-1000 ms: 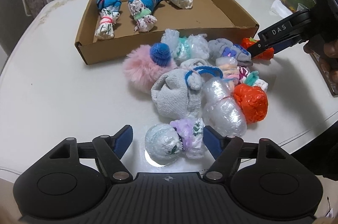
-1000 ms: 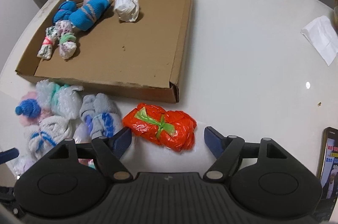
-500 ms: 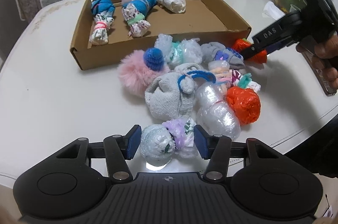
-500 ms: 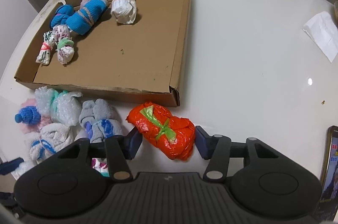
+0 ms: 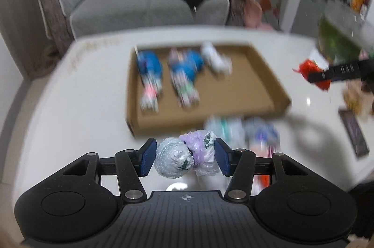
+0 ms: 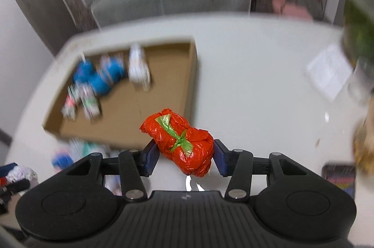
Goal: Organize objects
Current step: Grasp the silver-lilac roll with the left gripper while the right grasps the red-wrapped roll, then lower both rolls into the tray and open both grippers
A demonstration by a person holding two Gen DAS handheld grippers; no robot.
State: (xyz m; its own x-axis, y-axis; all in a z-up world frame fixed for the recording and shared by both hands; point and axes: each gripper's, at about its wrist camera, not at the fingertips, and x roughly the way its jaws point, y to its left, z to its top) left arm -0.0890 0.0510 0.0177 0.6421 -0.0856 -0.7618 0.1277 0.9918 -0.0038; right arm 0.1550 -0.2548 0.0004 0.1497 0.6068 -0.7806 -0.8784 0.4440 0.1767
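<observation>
My left gripper [image 5: 183,160] is shut on a silver and purple plastic bundle [image 5: 184,160] and holds it above the white table [image 5: 70,112], in front of the cardboard tray [image 5: 257,93]. My right gripper [image 6: 183,158] is shut on an orange plastic bundle with a green tie [image 6: 181,141], lifted above the table near the tray's right wall [image 6: 190,84]. The right gripper with the orange bundle also shows at the right of the left wrist view [image 5: 313,75]. The tray holds three rolled bundles, two blue [image 5: 149,75] and one white [image 5: 216,58]. Both views are blurred.
Several more bundles [image 5: 236,128] lie on the table in front of the tray. A phone [image 6: 339,175] and a white paper [image 6: 329,71] lie at the table's right side. A grey sofa [image 5: 131,5] stands beyond the table.
Both grippers closed on their bundles and lifted them off the table. Both cameras rose and tilted up, so the sofa now fills the upper view.
</observation>
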